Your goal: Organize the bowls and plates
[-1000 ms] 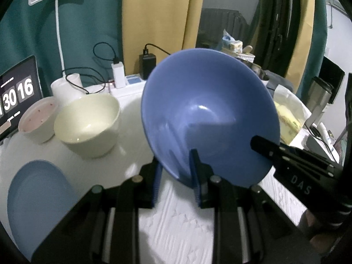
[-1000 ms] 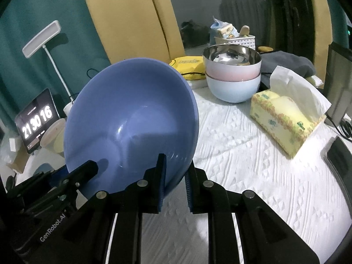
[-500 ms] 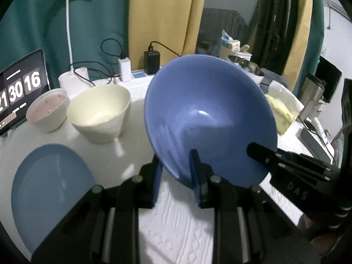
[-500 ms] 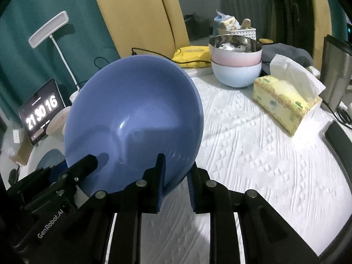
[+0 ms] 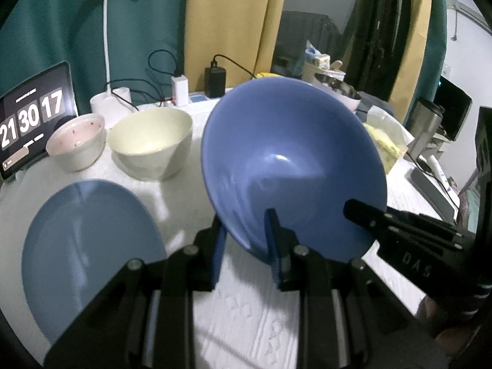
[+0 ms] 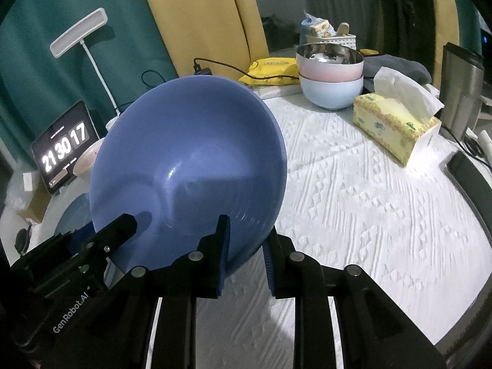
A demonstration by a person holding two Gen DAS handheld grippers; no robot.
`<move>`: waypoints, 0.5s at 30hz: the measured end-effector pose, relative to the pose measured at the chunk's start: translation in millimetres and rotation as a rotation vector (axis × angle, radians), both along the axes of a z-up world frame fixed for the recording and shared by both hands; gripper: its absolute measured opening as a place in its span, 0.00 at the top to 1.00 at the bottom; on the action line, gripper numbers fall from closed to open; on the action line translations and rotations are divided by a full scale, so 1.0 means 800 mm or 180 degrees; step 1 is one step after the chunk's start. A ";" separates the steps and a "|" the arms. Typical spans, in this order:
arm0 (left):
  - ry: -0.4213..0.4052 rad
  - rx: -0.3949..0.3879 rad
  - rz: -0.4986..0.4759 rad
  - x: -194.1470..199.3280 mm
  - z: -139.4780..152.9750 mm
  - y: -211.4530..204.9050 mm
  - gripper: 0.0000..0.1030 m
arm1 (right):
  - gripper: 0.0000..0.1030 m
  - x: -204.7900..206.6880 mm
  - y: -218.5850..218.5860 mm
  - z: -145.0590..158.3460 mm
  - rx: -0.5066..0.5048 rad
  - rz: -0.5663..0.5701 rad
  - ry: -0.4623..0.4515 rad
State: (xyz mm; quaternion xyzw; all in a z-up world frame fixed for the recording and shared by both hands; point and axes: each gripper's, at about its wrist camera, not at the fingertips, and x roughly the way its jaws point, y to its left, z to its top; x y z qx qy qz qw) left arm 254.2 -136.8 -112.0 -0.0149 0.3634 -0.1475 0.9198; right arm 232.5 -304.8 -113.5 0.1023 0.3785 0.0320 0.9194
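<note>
A round table [image 6: 369, 203] carries everything; its top is covered by a white quilted cloth with a woven diamond pattern. Behind it hang teal and mustard-yellow curtains [image 5: 227, 21], with a dark gap between the panels.

The blue bowl [image 5: 292, 166] is held tilted above the cloth, clear of the surface, its hollow facing both cameras. The left gripper [image 5: 246, 240] pinches the bowl's near rim, one pad inside and one outside. The right gripper [image 6: 246, 246] straddles the rim further round; its jaws have just been opening slightly, the rim is between them, the inner pad lies on the wall, and a narrow gap shows at the outer pad.

At the table's left edge lies a blue plate [image 5: 89, 246], flat. Beyond it, towards the back edge, stand a cream bowl [image 5: 150, 141] and a pink speckled bowl [image 5: 77, 141], just beside each other, both upright. A tablet [image 5: 33, 117] showing a clock leans at the back left, beside a white desk lamp [image 5: 107, 30]. Chargers and cables [image 5: 196, 86] sit along the back edge.

At the far right side stands a nested stack of bowls [image 6: 330, 70], steel-lined on top, pink, then pale blue. A yellow tissue box [image 6: 396, 126] lies near it. A steel tumbler [image 6: 461, 92] stands at the right edge.
</note>
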 end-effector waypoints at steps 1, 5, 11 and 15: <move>0.0012 0.0000 -0.0014 -0.001 0.000 0.000 0.76 | 0.77 -0.002 0.000 -0.001 0.0007 -0.0014 0.0017; 0.0039 0.0027 -0.0089 -0.009 -0.003 -0.003 0.75 | 0.77 -0.009 -0.001 -0.002 0.0007 -0.0060 0.0064; 0.0110 0.0104 -0.0154 -0.016 -0.008 -0.008 0.73 | 0.76 -0.017 -0.004 -0.002 -0.0028 -0.0111 0.0121; 0.0160 0.0120 -0.0196 -0.021 -0.009 -0.012 0.72 | 0.67 -0.021 -0.005 0.002 -0.0035 -0.0120 0.0137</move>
